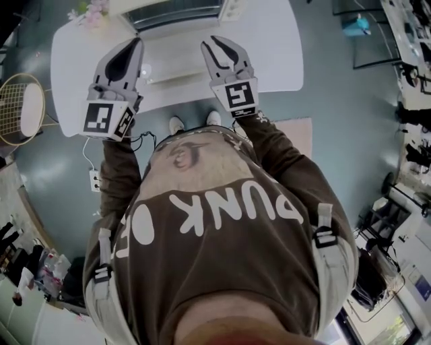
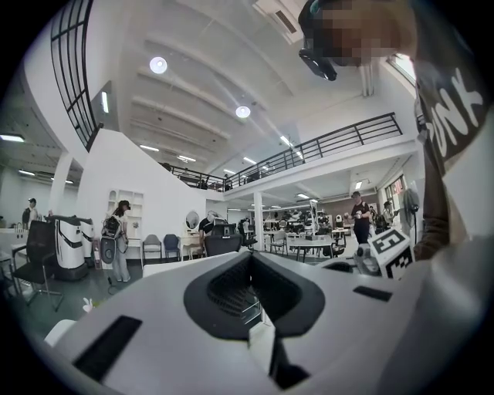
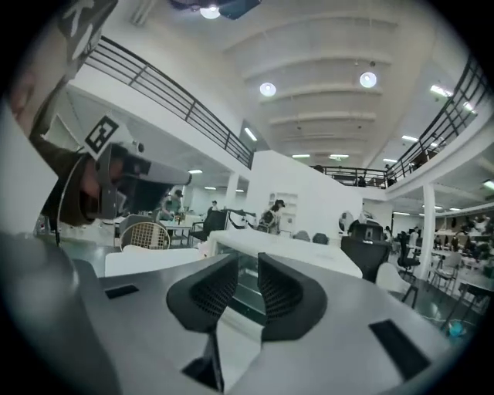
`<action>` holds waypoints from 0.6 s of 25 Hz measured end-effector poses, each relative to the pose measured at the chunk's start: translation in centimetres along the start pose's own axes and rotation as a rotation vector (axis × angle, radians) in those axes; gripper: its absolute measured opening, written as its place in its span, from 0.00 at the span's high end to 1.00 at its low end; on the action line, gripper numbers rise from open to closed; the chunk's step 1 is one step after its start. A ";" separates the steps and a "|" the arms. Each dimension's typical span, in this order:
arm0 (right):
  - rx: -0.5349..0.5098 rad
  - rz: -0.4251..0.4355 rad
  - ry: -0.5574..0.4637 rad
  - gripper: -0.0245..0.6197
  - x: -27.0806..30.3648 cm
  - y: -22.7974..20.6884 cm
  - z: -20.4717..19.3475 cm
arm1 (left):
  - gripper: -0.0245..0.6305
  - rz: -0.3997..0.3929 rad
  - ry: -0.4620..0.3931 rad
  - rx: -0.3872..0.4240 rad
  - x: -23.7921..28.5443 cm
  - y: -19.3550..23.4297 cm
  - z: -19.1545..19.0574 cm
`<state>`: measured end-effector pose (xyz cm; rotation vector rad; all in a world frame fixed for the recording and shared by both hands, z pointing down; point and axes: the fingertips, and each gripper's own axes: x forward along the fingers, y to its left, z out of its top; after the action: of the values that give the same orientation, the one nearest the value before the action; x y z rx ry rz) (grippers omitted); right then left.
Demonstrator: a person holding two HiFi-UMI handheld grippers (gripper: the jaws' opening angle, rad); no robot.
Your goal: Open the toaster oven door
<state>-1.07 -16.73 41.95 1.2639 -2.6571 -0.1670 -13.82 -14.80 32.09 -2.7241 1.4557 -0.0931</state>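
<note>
Toaster oven (image 1: 176, 12) sits on the table (image 1: 283, 60) — untouched. Left gripper (image 1: 138, 43) has its tips pressed together, empty. Right gripper (image 1: 217, 43) is spread — nothing between.

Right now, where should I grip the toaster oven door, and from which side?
Take the toaster oven door at its top edge, coming in level from the front: its glass face stands upright, facing that way. It likely hinges at the bottom. I cannot make out a handle.

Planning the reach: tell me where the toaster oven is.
Head view, top centre: the oven sits on the far side of the table, beyond the left gripper and right gripper.
</note>
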 end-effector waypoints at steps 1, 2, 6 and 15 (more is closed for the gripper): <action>-0.003 0.019 -0.018 0.82 0.1 0.2 1.4 | 0.96 0.001 -0.003 0.001 -0.1 0.0 0.2; -0.005 0.038 -0.036 0.82 0.2 0.4 2.7 | 0.96 0.001 -0.006 0.002 -0.2 0.0 0.4; -0.018 0.091 -0.113 0.81 0.2 1.5 7.0 | 0.96 -0.006 -0.012 0.004 -0.7 -0.2 0.8; -0.052 0.133 -0.163 0.86 0.2 2.3 10.6 | 0.96 -0.017 -0.023 0.010 -0.9 -0.6 1.4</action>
<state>-5.26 -15.21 32.07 1.0975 -2.8427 -0.3307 -13.68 -13.70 30.72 -2.7203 1.4229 -0.0696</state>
